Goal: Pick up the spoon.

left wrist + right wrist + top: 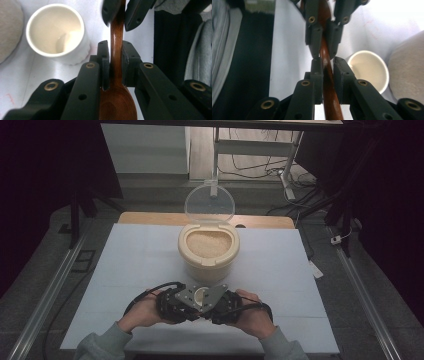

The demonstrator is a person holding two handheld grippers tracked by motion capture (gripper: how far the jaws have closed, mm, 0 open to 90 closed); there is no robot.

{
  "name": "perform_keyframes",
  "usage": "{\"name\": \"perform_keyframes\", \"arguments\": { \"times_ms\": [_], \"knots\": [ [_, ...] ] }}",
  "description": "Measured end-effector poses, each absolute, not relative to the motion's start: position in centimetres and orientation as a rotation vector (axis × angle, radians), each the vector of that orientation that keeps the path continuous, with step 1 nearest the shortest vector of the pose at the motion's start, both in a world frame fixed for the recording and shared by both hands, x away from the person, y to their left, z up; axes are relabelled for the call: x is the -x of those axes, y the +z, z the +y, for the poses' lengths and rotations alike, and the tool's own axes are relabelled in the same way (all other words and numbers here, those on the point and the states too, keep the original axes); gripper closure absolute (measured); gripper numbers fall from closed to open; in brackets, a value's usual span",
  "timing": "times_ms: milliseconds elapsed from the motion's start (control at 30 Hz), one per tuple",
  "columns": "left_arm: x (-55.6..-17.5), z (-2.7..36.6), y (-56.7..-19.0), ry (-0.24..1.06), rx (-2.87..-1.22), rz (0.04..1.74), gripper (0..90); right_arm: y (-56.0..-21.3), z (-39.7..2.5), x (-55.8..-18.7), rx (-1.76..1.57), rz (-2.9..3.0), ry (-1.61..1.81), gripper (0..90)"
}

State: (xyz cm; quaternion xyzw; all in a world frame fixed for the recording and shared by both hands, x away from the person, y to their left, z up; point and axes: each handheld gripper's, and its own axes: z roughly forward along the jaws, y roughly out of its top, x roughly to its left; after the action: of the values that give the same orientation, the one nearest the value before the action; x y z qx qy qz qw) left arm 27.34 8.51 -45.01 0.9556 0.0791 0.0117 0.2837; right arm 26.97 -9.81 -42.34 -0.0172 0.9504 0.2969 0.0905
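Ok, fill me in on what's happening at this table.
A person holds a wooden spoon between two grippers near the table's front edge. The left gripper is closed on it just above the bowl, and the right gripper is closed on the handle, as in a handover. A small empty white cup stands beside them. Behind it, a rice container sits with its lid up.

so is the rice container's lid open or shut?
Open. The clear lid stands tipped up behind the rice container, and the rice inside shows from above.
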Motion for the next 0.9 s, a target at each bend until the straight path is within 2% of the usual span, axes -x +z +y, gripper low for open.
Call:
{"name": "perform_keyframes", "arguments": {
  "times_ms": [33, 67, 100, 367, 900],
  "knots": [
    [-27.3, 8.5, -45.0, 0.04, -2.543, 0.227, 78.6, -42.3, -9.8, -27.0, 0.051, 2.825, 0.883, 70.8],
    [-27.4, 8.7, -44.8, 0.049, -2.542, 0.227, 78.7, -41.9, -10.4, -27.3, -0.045, 2.793, 0.96, 63.1],
    [-27.4, 8.8, -44.7, 0.057, -2.535, 0.235, 78.8, -41.7, -10.7, -27.6, -0.09, 2.768, 1.018, 60.2],
    [-27.7, 9.5, -44.5, 0.107, -2.48, 0.305, 78.9, -40.8, -12.5, -28.2, -0.289, 2.602, 1.187, 49.1],
    [-27.8, 10.6, -43.9, 0.18, -2.408, 0.376, 78.9, -40.7, -14.7, -28.8, -0.56, 2.437, 1.315, 41.1]
  ]
}}
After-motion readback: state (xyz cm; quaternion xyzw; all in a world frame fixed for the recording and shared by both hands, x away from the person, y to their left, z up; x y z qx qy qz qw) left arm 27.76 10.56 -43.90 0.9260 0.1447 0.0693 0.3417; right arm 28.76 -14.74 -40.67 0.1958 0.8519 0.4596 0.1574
